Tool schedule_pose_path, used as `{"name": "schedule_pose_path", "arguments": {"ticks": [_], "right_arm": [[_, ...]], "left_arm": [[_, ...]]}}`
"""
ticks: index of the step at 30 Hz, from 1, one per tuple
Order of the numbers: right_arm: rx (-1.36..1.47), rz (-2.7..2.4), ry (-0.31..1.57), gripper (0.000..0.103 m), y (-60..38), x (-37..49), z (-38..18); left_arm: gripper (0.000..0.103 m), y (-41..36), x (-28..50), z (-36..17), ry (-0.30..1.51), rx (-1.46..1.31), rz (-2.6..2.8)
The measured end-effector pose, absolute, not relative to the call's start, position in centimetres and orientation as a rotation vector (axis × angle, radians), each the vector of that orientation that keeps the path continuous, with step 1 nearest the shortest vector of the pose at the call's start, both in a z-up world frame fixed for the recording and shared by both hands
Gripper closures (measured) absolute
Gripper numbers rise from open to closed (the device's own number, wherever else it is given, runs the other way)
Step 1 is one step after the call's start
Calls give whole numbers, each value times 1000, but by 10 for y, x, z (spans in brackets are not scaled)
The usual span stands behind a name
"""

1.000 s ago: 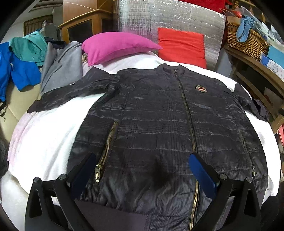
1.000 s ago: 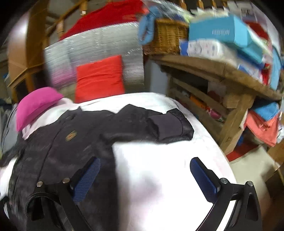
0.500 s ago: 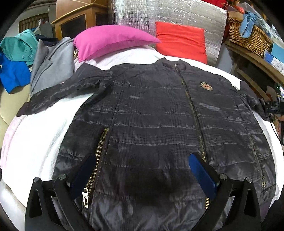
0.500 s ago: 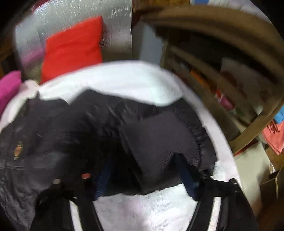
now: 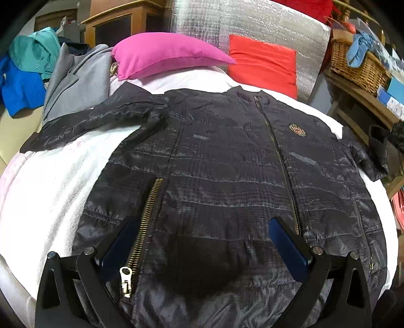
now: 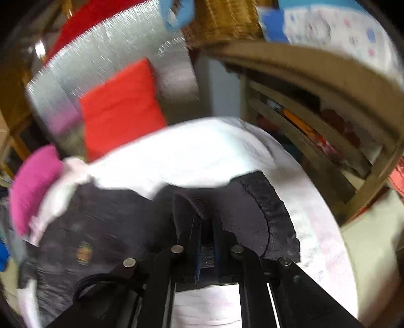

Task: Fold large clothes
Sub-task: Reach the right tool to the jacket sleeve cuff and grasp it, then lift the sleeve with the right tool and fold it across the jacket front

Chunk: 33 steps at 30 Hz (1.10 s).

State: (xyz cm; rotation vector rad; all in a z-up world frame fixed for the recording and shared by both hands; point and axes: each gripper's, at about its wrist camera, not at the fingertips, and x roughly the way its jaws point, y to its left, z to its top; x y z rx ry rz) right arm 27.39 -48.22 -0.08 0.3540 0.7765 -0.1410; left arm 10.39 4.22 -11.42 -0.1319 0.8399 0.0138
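Left wrist: wicker basket (image 5: 358, 63) holds blue cloth (image 5: 359, 48); left tool (image 5: 202, 242) gapes empty, right tool (image 6: 207, 227) pinches jacket cuff (image 6: 252, 214).

Setting: a lived-in home, most likely a bedroom also used for storage. We list the evidence. A bed under a white fleecy cover (image 5: 50, 191). A magenta pillow (image 5: 164, 54) and a red-orange cushion (image 5: 262, 64) at its head, in front of a silver quilted foil panel (image 5: 252, 22). A grey coat (image 5: 75, 80), a teal garment (image 5: 35, 55) and a blue garment (image 5: 21, 93) heaped to one side. A brown wooden cabinet (image 5: 118, 22) behind. A rough wooden shelf unit (image 6: 315, 121) holding a woven wicker basket (image 5: 358, 65) and blue printed boxes (image 6: 328, 22).
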Motion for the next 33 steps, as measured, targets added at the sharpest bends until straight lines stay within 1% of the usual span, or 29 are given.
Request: {"name": "schedule_pose_path", "arguments": {"ticks": [6, 9, 10, 11, 12, 13, 14, 17, 19, 22, 24, 28, 30, 33], "right_arm": [[368, 66, 680, 96, -407, 277, 72], [358, 108, 655, 94, -376, 283, 87], [385, 121, 668, 91, -374, 286, 82], [424, 124, 673, 78, -377, 287, 73], [483, 128, 679, 44, -384, 284, 59], [544, 123, 680, 26, -395, 279, 43], [593, 110, 669, 15, -405, 274, 29], [810, 67, 675, 15, -459, 250, -29], [1017, -8, 663, 15, -508, 230, -79], [1209, -62, 641, 17, -554, 215, -131], [1239, -57, 629, 20, -566, 217, -146], [1277, -47, 609, 20, -574, 231, -164], [1303, -30, 611, 24, -576, 237, -173], [1320, -41, 613, 25, -574, 246, -186]], "left_arm": [[0, 58, 99, -108, 816, -177, 25], [0, 64, 95, -106, 810, -187, 26], [0, 66, 94, -106, 807, -188, 27], [0, 67, 93, -106, 806, -191, 28], [0, 70, 92, -106, 807, -195, 28], [0, 71, 91, -107, 807, -196, 28], [0, 72, 91, -108, 809, -196, 30], [0, 73, 91, -112, 820, -191, 34], [0, 70, 94, -115, 829, -188, 35], [0, 61, 99, -119, 842, -170, 29], [0, 52, 102, -119, 846, -145, 23], [0, 37, 105, -120, 853, -107, 12], [0, 32, 106, -120, 854, -91, 8], [0, 29, 108, -122, 859, -84, 10]]}}
